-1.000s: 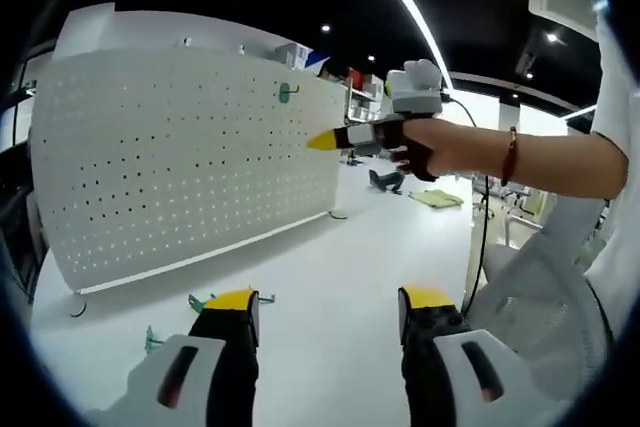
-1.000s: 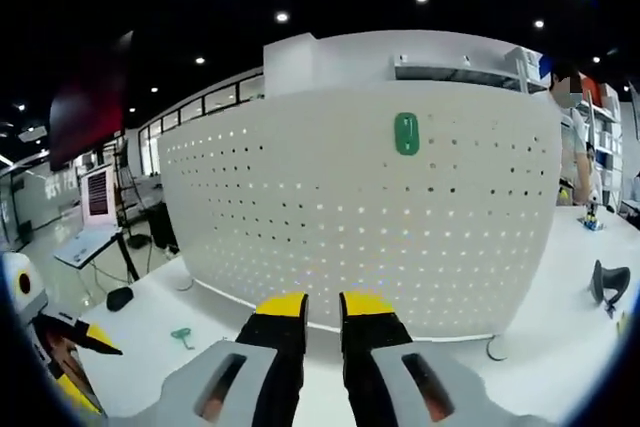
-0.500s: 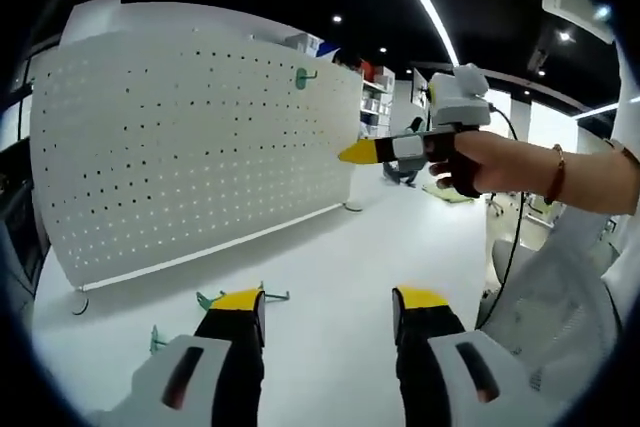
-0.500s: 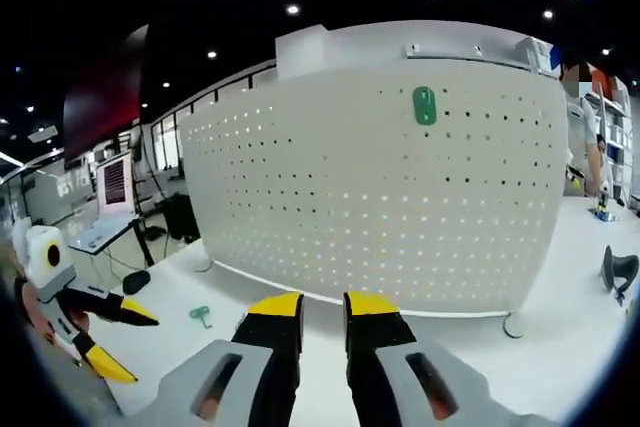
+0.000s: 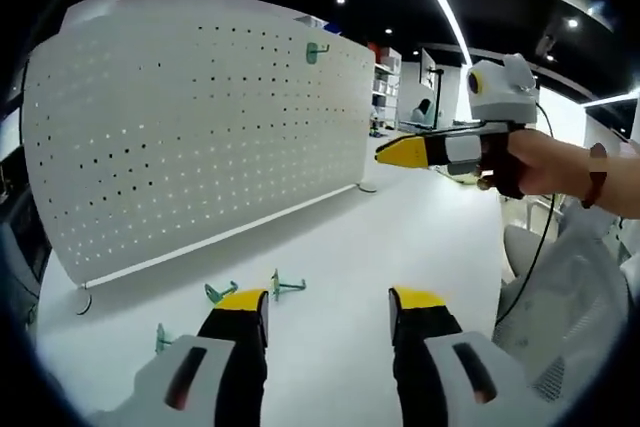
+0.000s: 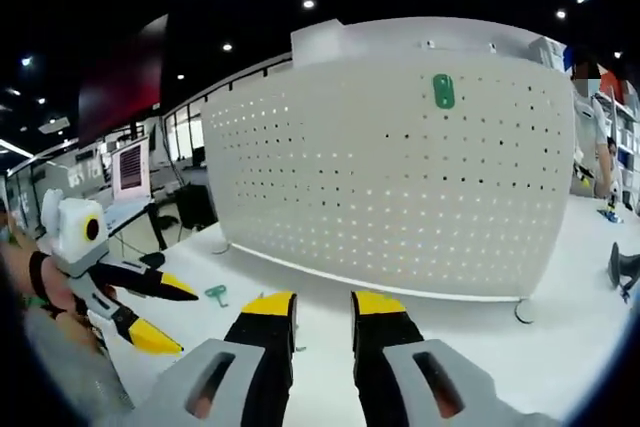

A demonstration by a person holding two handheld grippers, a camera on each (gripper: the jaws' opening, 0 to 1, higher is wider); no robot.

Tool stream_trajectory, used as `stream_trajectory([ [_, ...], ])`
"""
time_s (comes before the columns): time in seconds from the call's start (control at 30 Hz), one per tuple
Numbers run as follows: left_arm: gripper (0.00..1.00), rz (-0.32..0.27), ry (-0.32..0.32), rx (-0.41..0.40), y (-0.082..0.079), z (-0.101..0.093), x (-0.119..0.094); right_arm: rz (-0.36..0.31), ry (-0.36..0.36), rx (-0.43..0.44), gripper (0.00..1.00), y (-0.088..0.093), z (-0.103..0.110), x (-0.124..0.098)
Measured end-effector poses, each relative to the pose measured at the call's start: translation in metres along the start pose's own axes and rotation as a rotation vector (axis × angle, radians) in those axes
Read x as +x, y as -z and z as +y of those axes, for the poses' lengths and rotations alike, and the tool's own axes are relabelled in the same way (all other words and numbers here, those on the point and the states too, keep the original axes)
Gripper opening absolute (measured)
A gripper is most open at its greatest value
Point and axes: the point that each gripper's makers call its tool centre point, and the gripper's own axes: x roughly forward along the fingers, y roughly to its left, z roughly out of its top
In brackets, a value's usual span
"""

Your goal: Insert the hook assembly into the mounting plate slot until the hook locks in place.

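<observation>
The white perforated mounting plate [image 5: 180, 137] stands upright on the white table; the right gripper view shows it too [image 6: 380, 197]. One green hook [image 5: 316, 50] hangs near its top edge [image 6: 443, 90]. Three loose green hooks lie on the table in front of my left gripper [image 5: 330, 299]: one [image 5: 222, 292], a second [image 5: 288, 285] and a third [image 5: 163, 337]. The left jaws are wide apart and hold nothing. My right gripper [image 6: 324, 305] has a narrow gap between its yellow tips, also with nothing in it. It hovers off the plate's right end [image 5: 385, 155]. The left gripper [image 6: 185, 322] shows at the left.
A person [image 6: 590, 127] stands beyond the plate's right end. A black object [image 6: 620, 267] lies on the table there. The plate rests on small round feet [image 6: 520, 312]. A monitor [image 6: 130, 169] stands at the far left. A white sleeve [image 5: 570, 277] sits beside my left gripper.
The right gripper has drawn back from the plate, and its jaws have parted a little. The left gripper has come further into the right gripper view. The hook stays on the plate.
</observation>
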Motion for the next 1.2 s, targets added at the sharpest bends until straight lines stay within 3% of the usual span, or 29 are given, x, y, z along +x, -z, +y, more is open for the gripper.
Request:
stream_trajectory([
  [0.2,0.48,0.067,-0.021,0.014,0.014,0.01,0.01,0.023,-0.014,0.012,0.23,0.013,0.005,-0.006],
  [0.8,0.43,0.094,-0.048,-0.003,0.018,0.022,0.034,0.069,-0.019,0.078,0.23,0.043,0.014,-0.023],
  [1.2,0.42,0.154,-0.049,0.033,0.032,0.027,0.043,0.073,-0.018,0.088,0.26,0.052,0.018,-0.038],
])
